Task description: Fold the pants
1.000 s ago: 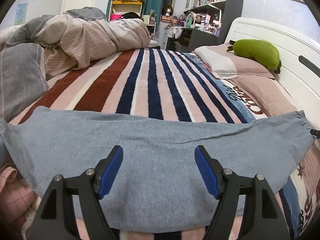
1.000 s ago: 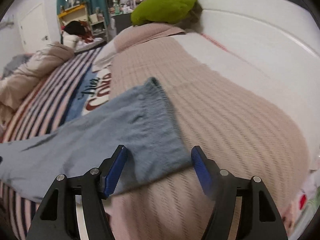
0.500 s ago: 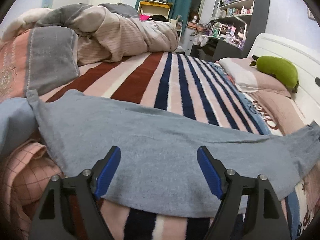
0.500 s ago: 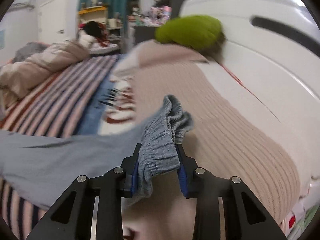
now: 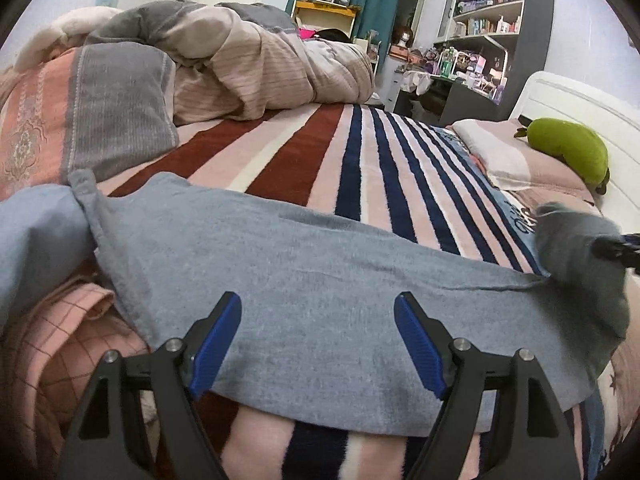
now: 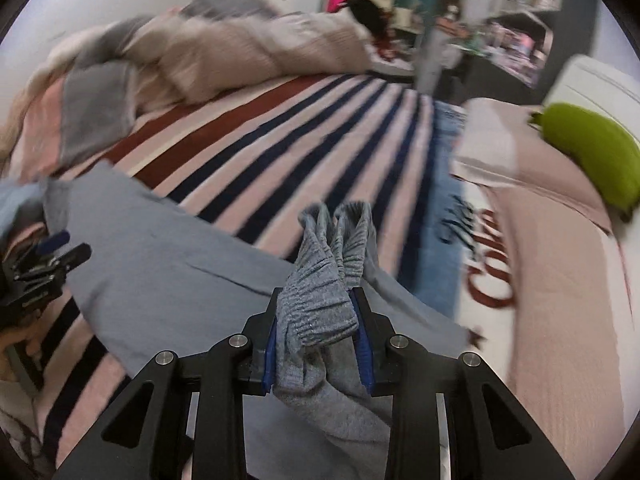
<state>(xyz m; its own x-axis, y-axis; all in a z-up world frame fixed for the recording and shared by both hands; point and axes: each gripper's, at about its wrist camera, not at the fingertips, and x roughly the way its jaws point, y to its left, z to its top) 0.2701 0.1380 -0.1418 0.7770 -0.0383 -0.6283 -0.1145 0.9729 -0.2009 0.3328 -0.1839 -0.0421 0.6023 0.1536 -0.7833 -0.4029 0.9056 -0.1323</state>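
Note:
The grey pants (image 5: pixel 320 280) lie stretched across the striped bed blanket (image 5: pixel 360 152). My left gripper (image 5: pixel 318 344) is open and hovers just above the pants' near edge, holding nothing. My right gripper (image 6: pixel 318 344) is shut on the ribbed cuff end of the pants (image 6: pixel 324 276) and holds it lifted off the bed. In the left wrist view the lifted cuff (image 5: pixel 576 240) hangs at the right with the right gripper's tip (image 5: pixel 620 246) on it. In the right wrist view the left gripper (image 6: pixel 40 264) shows at the far left.
A rumpled duvet (image 5: pixel 248 60) and a pink-grey pillow (image 5: pixel 80 112) lie at the left and back. A green plush (image 5: pixel 568 148) rests on a pillow by the white headboard (image 5: pixel 580 100). A pink checked cloth (image 5: pixel 60 360) lies at the near left. Shelves (image 5: pixel 488 32) stand behind.
My right gripper has carried the pinched cuff up and leftward over the bed, so the pant leg lifts. My left gripper shifted slightly left and stays open.

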